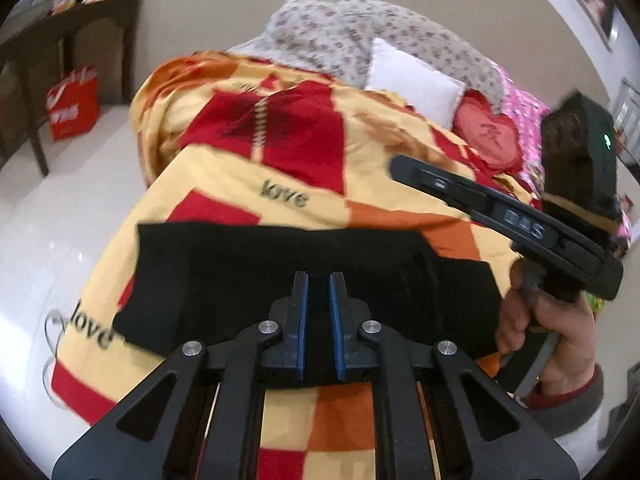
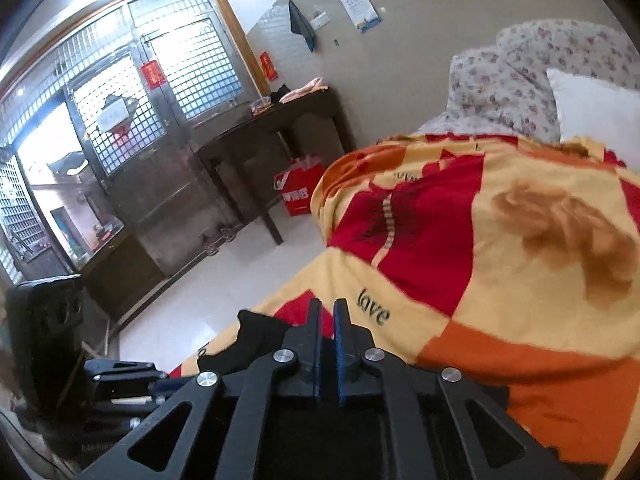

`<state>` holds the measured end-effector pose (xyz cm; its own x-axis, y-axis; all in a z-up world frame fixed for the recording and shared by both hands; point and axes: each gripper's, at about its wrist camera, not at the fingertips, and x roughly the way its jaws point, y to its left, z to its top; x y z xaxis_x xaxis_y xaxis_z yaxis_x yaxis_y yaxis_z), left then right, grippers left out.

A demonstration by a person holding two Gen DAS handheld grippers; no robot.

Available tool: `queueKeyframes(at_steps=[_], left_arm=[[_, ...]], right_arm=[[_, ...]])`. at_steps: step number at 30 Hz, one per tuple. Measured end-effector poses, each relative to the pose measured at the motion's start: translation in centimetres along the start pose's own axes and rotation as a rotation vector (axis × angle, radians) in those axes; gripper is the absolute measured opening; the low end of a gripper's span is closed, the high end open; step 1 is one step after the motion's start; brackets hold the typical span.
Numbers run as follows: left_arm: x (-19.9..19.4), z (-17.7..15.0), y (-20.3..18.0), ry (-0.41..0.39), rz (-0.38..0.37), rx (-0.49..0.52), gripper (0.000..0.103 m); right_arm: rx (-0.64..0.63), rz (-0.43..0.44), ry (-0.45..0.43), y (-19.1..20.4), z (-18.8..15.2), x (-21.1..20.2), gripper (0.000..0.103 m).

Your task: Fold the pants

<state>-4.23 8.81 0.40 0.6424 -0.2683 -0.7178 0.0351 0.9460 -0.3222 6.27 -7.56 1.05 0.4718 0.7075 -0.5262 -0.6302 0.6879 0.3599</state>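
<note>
Both tongs nearly closed: left tongs (image 1: 319, 312) over black pants (image 1: 224, 280), right tongs (image 2: 327, 336) raised, gripping nothing.

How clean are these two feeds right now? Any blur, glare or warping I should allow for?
Left wrist view: heavy fisheye bending at the edges; the blanket and the right tool are motion-smeared; the black pants show almost no fold detail. Right wrist view: the window is blown out, the floor carries glare, the blanket print is soft.
</note>
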Motion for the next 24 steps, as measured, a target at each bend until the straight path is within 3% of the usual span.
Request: queueKeyframes(at_steps=[1,3,4,6,8,12,16,21,24], left_arm=[[0.0,-0.2,0.8,0.009,0.008,-0.030,0.009],[-0.3,-0.9,2.5,0.018,0.036,-0.091,0.013],[-0.4,-1.3,3.2,0.025,0.051,-0.119,0.017],[-0.3,-2.0,4.6,0.039,0.072,-0.181,0.041],[-0.2,-3.0,6.2,0.045,0.094,-0.246,0.050],[0.5,-4.4,8.7,0.094,0.125,-0.356,0.053],[1.2,-4.7,9.1,0.086,0.127,-0.392,0.067],[2.2,-3.8,8.2,0.057,0.110,-0.392,0.082],[2.8,-3.2,8.0,0.041,0.095,-0.390,0.082]], right_arm=[[0.009,0.007,0.022,-0.4,0.0,0.7,0.011],[0.000,-0.005,0.071,-0.1,-0.3,2.3,0.042],[-0.013,-0.006,0.098,0.4,-0.5,3.4,0.045],[-0.052,0.012,0.150,1.5,-0.7,5.4,0.045],[-0.093,0.027,0.191,2.3,-1.0,7.3,0.045],[-0.215,-0.009,0.305,4.5,-1.1,12.4,0.047],[-0.308,0.002,0.358,6.1,-1.1,16.0,0.048],[-0.290,0.024,0.405,5.8,-1.2,18.8,0.051],[-0.233,0.030,0.378,5.0,-1.0,18.0,0.051]])
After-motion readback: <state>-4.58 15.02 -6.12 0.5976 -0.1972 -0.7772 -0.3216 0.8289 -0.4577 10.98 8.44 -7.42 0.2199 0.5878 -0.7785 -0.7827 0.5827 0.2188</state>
